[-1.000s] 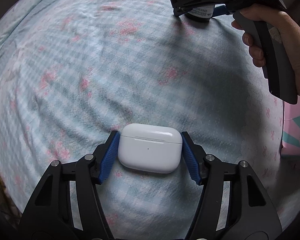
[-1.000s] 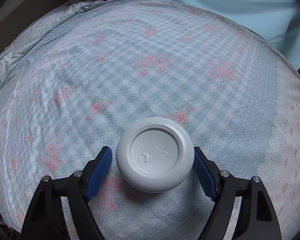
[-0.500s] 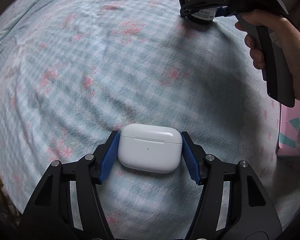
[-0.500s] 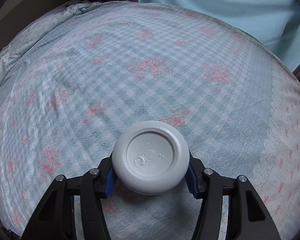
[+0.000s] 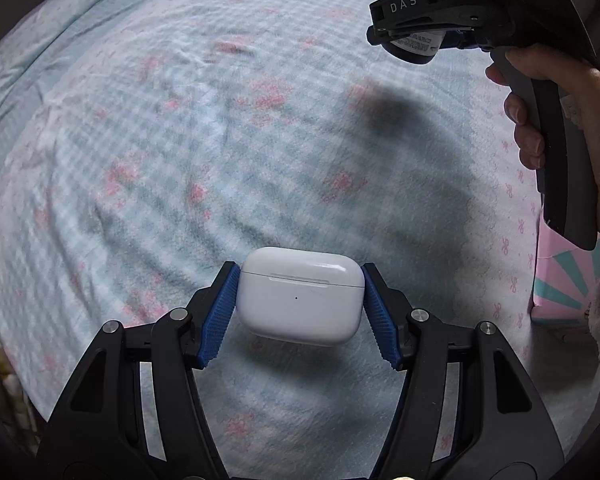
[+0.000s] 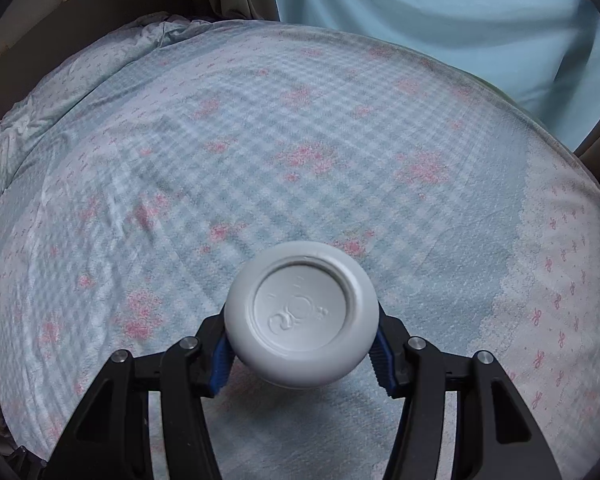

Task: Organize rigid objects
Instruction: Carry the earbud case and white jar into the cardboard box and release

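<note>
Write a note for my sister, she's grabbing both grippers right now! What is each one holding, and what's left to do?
Left gripper: shut on the white earbud case, lifted clear of the checked bedspread.
Right gripper: shut on the white jar, bottom facing the camera, also off the bed.
Done: both things picked up.
Left: set them down tidily; no spot for them shows in these views.

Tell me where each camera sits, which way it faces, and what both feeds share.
Left wrist: on the left gripper, looking steeply down at the checked bedspread; its blue pads clamp a white earbud case; the right gripper and the hand holding it show top right.
Right wrist: on the right gripper, facing down toward a blue curtain; its pads clamp a white bottle.
Shared: bedspread, right gripper and bottle.
</note>
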### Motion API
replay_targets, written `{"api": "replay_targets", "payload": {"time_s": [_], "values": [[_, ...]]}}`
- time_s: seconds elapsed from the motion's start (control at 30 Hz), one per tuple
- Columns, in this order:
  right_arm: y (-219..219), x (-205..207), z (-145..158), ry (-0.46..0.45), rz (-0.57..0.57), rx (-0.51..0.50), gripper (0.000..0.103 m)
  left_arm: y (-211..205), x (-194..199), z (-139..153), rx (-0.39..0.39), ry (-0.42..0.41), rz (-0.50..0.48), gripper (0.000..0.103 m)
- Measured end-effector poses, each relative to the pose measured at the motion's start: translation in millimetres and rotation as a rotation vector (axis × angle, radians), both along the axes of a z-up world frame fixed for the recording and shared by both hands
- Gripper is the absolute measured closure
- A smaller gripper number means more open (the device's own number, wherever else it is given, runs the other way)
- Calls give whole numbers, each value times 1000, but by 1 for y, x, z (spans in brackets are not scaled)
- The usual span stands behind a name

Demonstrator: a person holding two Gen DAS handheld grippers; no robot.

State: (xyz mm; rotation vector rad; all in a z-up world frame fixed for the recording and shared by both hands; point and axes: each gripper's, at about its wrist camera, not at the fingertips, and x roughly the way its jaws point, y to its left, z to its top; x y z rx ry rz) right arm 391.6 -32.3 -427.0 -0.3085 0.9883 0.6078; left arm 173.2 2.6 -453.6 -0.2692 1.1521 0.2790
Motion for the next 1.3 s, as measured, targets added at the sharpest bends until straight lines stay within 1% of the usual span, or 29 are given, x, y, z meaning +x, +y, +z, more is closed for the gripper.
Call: {"api": "replay_targets", "payload": {"time_s": [0.17,0.3,0.37,0.47,0.57,0.73,0.87,1.0,1.13,1.3], "values": [[-13,-18,44,-6,-31,44,51,0,3,43,25,-51,-34,45],[-36,-37,90,-19,-72,86,51,-6,11,86,48,-96,-96,45],[-52,-48,112,-21,-100,103,51,-14,17,109,64,-121,-142,45],[-84,-64,141,-27,-149,121,51,-32,23,145,75,-157,-221,45],[-124,-81,165,-35,-209,127,51,-58,29,177,57,-186,-295,45],[-202,-106,192,-42,-340,131,51,-119,35,213,16,-224,-440,45],[-269,-128,202,-52,-460,114,51,-172,40,225,-28,-239,-554,45],[-335,-148,201,-44,-578,73,51,-223,48,222,-87,-224,-628,45],[-393,-162,188,-17,-660,41,51,-270,55,210,-113,-198,-679,45],[-437,-165,159,25,-700,12,51,-324,63,186,-107,-151,-741,45]]}}
